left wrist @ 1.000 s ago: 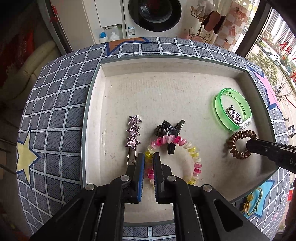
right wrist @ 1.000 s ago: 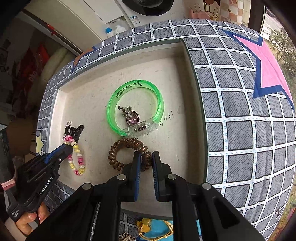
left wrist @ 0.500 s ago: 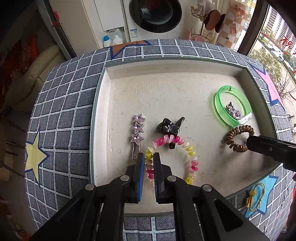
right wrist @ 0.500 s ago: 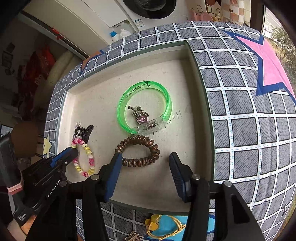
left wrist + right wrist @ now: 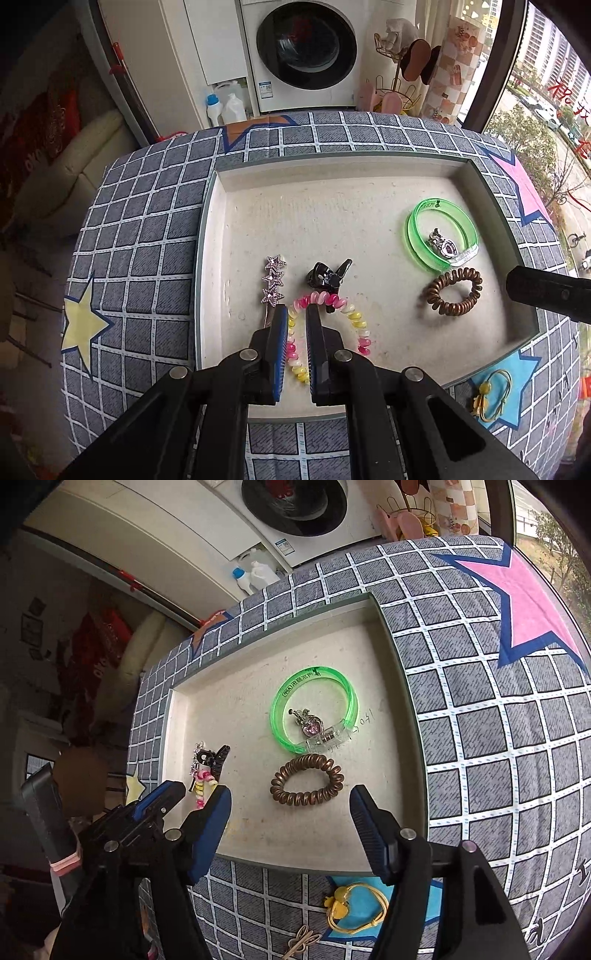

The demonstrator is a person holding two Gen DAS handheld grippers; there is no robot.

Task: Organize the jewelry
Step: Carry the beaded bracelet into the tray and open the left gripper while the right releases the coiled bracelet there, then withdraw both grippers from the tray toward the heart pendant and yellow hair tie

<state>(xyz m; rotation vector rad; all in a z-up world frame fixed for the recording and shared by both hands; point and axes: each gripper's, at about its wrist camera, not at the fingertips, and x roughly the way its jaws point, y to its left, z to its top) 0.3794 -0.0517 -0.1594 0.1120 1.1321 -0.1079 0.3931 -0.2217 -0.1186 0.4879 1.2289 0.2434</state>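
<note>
Right hand-held gripper (image 5: 290, 829) has just been opening, jaws wide, brown hair tie (image 5: 307, 780) lying free in the tray (image 5: 397, 657); our left hand-held gripper (image 5: 296, 345) pinched together, empty. Next we fetch the yellow piece (image 5: 354, 908).

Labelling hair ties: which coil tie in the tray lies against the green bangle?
The brown coil tie, just below the green bangle. The pink-and-yellow one lies by the black claw clip.
</note>
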